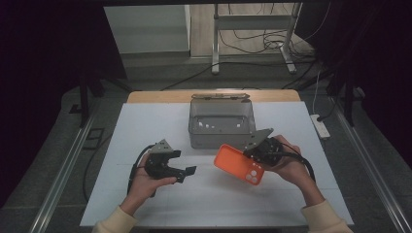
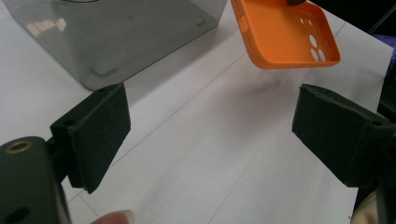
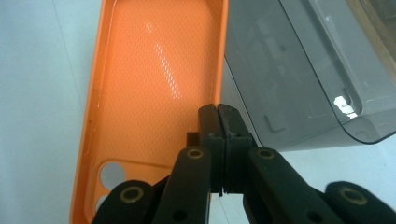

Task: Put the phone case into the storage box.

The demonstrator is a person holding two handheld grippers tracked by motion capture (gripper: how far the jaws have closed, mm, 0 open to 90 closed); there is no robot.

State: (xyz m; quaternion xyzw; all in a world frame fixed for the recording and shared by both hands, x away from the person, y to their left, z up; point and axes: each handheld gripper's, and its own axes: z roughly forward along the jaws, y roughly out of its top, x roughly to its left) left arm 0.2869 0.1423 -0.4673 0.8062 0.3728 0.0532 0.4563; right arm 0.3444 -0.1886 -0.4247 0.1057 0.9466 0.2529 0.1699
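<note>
Table: the white table top (image 1: 145,194) carries all the things, and a wooden edge shows at its far side.

Box: a grey see-through box (image 1: 221,124) stands upright at the far middle of the table, open at the top, with nothing that I can see inside. In the right gripper view its wall (image 3: 299,70) is just beside the long edge of the case; I cannot tell if they touch.

Phone case: the orange phone case (image 1: 239,164) is lifted above the table, tilted, just in front of the box and a little to its right. Its hollow side shows in the right gripper view (image 3: 154,84), and the camera holes are at the end nearer to the person.

Right gripper: the right gripper (image 1: 256,145) is clamped on one long edge of the phone case, with the jaws pressed together on the thin wall (image 3: 219,116).

Left gripper: the left gripper (image 1: 187,174) is held near the table, at the left of the case and apart from it. Its jaws stand wide apart, with only the white table top between the pads (image 2: 100,130).
</note>
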